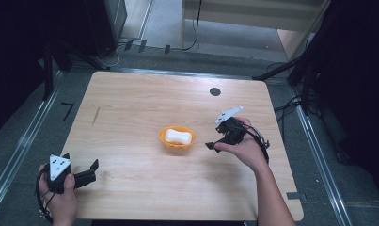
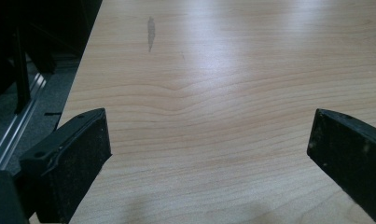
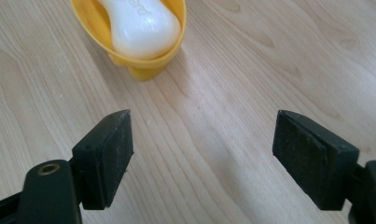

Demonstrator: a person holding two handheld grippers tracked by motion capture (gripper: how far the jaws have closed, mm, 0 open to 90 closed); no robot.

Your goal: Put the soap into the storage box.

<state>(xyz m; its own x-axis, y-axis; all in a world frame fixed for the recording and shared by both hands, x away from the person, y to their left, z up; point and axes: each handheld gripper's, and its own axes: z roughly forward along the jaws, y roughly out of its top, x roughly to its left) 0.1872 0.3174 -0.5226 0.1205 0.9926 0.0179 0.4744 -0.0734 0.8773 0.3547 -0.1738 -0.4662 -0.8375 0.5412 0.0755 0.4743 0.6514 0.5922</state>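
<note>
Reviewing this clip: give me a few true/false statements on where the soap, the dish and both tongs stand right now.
1. The white soap bar lies inside the orange dish. True.
2. The right tongs are shut on the dish's rim. False: they are open, a gap of bare wood between them and the dish.
3. The left tongs are open over bare table, with nothing between the jaws. True.
4. The dish sits at the table's far left corner. False: it sits near the middle of the table.
5. The left tongs are nearer the dish than the right tongs. False: the left tongs are at the near left edge; the right ones are beside the dish.
</note>
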